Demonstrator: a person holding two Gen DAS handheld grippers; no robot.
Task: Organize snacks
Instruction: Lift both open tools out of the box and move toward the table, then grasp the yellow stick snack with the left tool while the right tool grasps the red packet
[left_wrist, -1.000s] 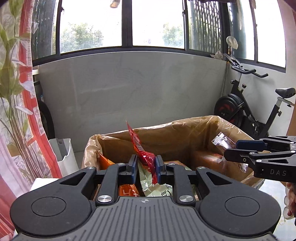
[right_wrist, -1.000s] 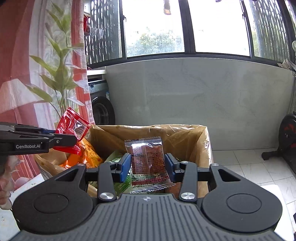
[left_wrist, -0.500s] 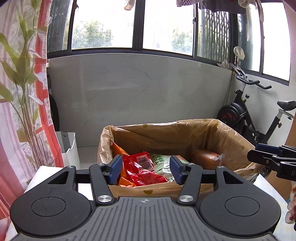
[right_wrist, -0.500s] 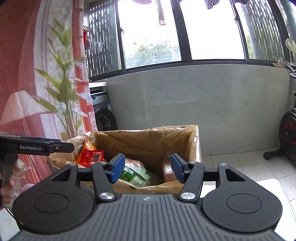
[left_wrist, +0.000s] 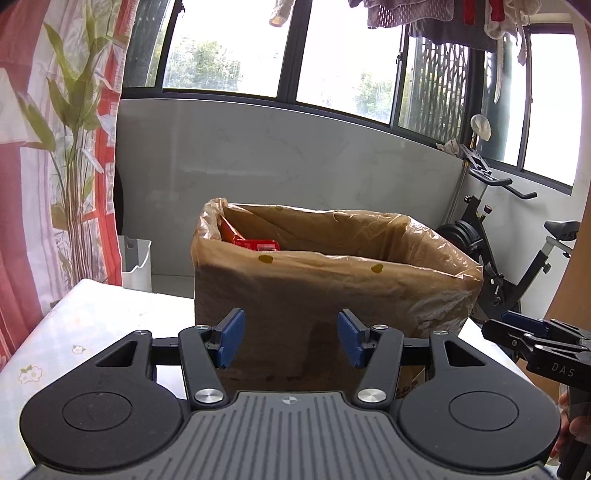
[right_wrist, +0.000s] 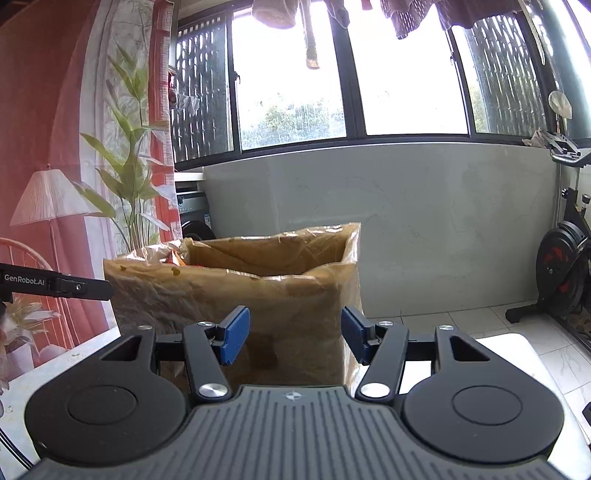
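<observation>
A cardboard box lined with a brown plastic bag (left_wrist: 332, 280) stands on the table straight ahead of both grippers. Just over its near rim, at the left, the tops of a red snack packet (left_wrist: 256, 244) and an orange one (left_wrist: 228, 230) peek out. My left gripper (left_wrist: 291, 341) is open and empty, level with the box's front wall and short of it. My right gripper (right_wrist: 294, 339) is open and empty too, facing the same box (right_wrist: 236, 291) from the right. Each gripper shows at the edge of the other's view.
The table (left_wrist: 92, 314) has a white cloth with small flowers. A white bin (left_wrist: 136, 264) stands on the floor behind it, an exercise bike (left_wrist: 495, 258) at the right. A red and white curtain (left_wrist: 44, 166) hangs at the left. Tiled floor (right_wrist: 480, 321) lies right of the box.
Both grippers let go of their packets over the box, which dropped inside. Both then drew back and sank, so the box's front wall now fills the view instead of its inside.
</observation>
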